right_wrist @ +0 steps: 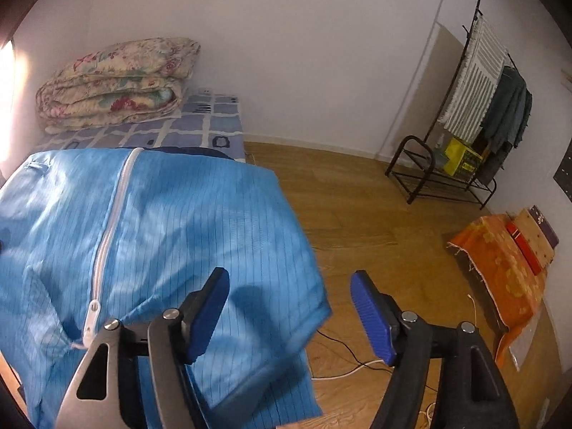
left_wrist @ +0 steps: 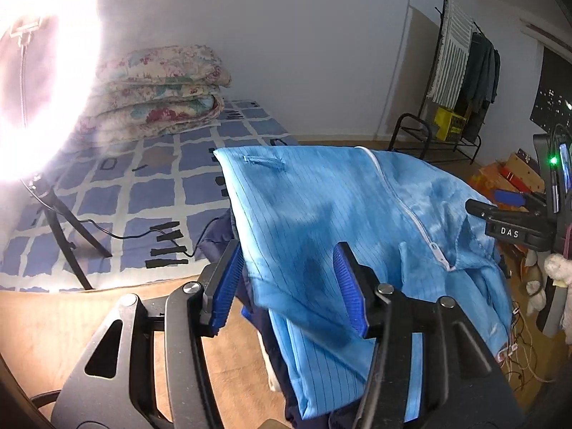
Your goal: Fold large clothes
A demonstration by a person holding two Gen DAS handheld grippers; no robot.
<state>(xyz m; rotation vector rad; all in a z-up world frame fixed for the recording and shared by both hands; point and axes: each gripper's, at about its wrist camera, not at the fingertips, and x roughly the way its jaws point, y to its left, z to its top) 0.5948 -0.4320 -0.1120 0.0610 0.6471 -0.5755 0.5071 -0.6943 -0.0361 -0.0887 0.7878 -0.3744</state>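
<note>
The blue zip jacket [left_wrist: 321,221] is draped between the parted pads of the left gripper [left_wrist: 291,286]; the right gripper [right_wrist: 291,316] is held spread, unclamped, at its right edge, zip running away.

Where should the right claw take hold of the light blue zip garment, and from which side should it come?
Judging from its pose, grip the free right-hand edge of the light blue garment, near its lower corner. That edge hangs loose with only bare floor beyond it, and the open right claw already straddles it. Come in from the right, away from the white zipper. The left claw is open at the other edge.
</note>
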